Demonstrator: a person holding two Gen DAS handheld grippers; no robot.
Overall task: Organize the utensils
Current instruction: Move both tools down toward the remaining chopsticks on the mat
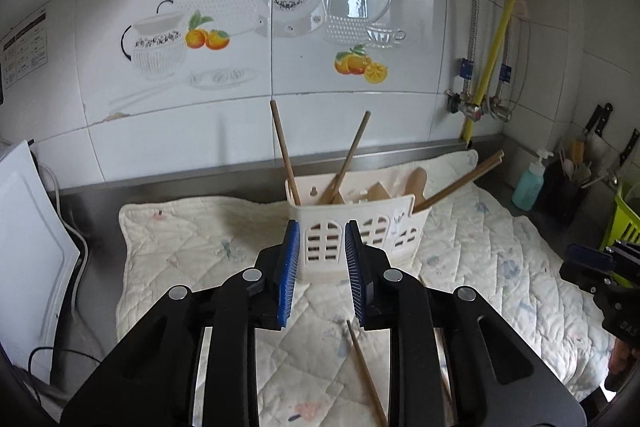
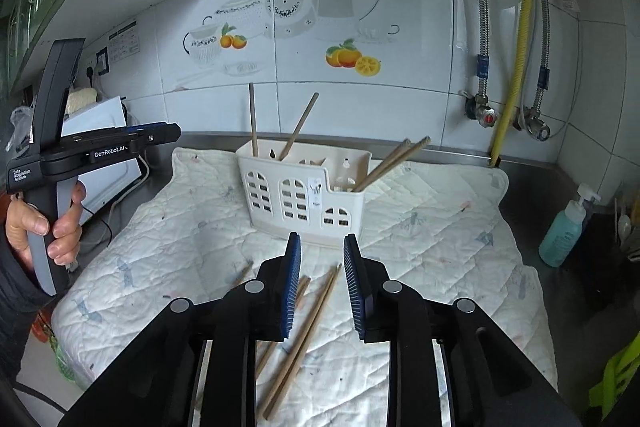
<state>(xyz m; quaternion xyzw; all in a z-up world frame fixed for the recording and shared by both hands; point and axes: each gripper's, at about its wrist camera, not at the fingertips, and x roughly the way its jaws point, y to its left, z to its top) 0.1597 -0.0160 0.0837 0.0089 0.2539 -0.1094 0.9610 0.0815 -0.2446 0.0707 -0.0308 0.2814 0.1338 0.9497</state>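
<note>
left tool [image 1: 319, 259]: jaws apart, empty, low centre of frame | right tool [image 2: 321, 267]: jaws apart, empty, above loose chopsticks [image 2: 308, 331] on quilted mat [image 2: 420, 239] | utensil holder [image 2: 304, 195]: mid-frame on mat, four chopsticks inside | left tool's body at frame left reads "GenRobot.AI", "Data Acquisition System" | soap bottle [image 2: 566, 231]: right edge, on bench [image 2: 528, 183]

Steel worktop [image 2: 528, 179] along tiled wall. Quilted pad [image 2: 420, 227] covers its middle. On pad: cream utensil caddy [image 2: 304, 195] toward back edge, loose chopsticks [image 2: 308, 327] near front edge. Blue soap bottle [image 2: 568, 231] on bare steel, right end
</note>
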